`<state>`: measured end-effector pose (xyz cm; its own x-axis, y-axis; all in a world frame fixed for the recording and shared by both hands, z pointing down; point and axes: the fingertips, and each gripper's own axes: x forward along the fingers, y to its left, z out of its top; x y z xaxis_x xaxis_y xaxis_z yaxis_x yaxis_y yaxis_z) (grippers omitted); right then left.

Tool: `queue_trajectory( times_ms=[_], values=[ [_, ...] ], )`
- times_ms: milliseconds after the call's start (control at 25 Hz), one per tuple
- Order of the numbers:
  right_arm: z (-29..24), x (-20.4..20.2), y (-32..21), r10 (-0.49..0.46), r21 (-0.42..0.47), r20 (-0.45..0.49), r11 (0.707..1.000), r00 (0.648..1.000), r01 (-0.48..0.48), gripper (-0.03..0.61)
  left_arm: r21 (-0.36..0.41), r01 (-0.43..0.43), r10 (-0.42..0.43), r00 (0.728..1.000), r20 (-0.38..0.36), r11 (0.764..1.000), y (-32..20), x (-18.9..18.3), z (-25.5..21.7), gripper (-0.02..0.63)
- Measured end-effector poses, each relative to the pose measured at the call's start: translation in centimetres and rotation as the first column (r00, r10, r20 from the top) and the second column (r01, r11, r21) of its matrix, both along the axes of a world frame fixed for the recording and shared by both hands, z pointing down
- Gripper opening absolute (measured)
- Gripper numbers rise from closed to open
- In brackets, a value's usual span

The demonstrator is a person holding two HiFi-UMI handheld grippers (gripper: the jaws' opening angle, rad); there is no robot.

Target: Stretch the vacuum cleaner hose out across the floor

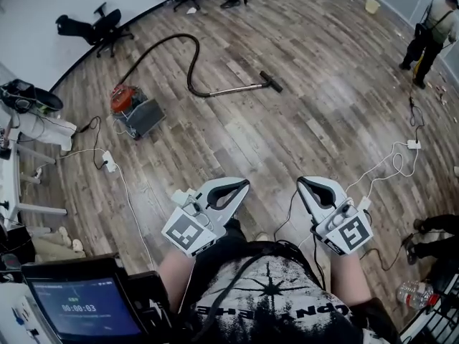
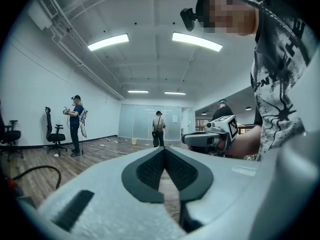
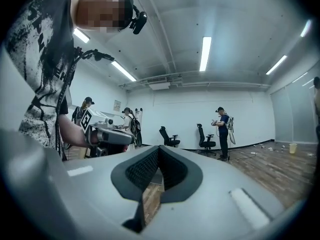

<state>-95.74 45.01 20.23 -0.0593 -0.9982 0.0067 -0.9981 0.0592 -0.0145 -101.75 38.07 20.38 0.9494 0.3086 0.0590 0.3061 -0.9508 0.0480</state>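
A pale bucket (image 1: 371, 5) stands at the far end of the wooden floor (image 1: 308, 127); what is in it cannot be made out. The black hose (image 1: 192, 63) lies well ahead of the person. It arches from the red and grey vacuum cleaner (image 1: 133, 110) and joins a metal tube (image 1: 237, 89) pointing right to the nozzle (image 1: 271, 82). The left gripper (image 1: 237, 187) and the right gripper (image 1: 304, 183) have their fingers clenched on nothing.

- We see a wood-plank floor (image 1: 308, 120) with a soft sheen.
- The hose (image 1: 191, 67) looks to us like smooth black plastic, and its wand (image 1: 237, 89) like shiny metal.
- The left gripper (image 1: 242, 185) and right gripper (image 1: 302, 182) have matt pale plastic shells and rough dark pads (image 2: 150, 171).
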Motion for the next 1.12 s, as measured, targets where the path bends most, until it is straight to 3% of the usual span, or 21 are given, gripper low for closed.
queue_trajectory(
  times_ms=[240, 560, 880, 1000, 1120],
  values=[
    [-0.3, 3.5, -5.9, 0.055, 0.004, -0.041, 0.998, 0.998, -0.055, 0.008, -0.005, -0.042, 0.042, 0.998, 0.050, 0.999, -5.8, 3.8, 1.3, 0.000],
    [-1.1, 6.9, -13.9, 0.119, 0.006, -0.047, 0.993, 0.992, -0.119, 0.007, 0.043, -0.153, 0.152, 0.988, 0.017, 0.987, -13.7, 9.0, -0.3, 0.000],
    [1.1, 9.7, -20.4, 0.192, -0.045, -0.040, 0.980, 0.981, -0.194, 0.008, 0.026, -0.179, 0.177, 0.982, 0.062, 0.983, -20.8, 10.5, 1.7, 0.000],
    [0.7, 10.7, -22.4, 0.216, -0.027, -0.051, 0.976, 0.975, -0.218, 0.007, 0.001, -0.195, 0.194, 0.979, 0.065, 0.981, -22.5, 11.2, 2.3, 0.000],
    [1.9, 11.7, -23.6, 0.227, -0.071, -0.052, 0.971, 0.973, -0.230, 0.008, -0.017, -0.223, 0.224, 0.973, 0.047, 0.975, -23.8, 12.7, 2.9, 0.000]
  ],
)
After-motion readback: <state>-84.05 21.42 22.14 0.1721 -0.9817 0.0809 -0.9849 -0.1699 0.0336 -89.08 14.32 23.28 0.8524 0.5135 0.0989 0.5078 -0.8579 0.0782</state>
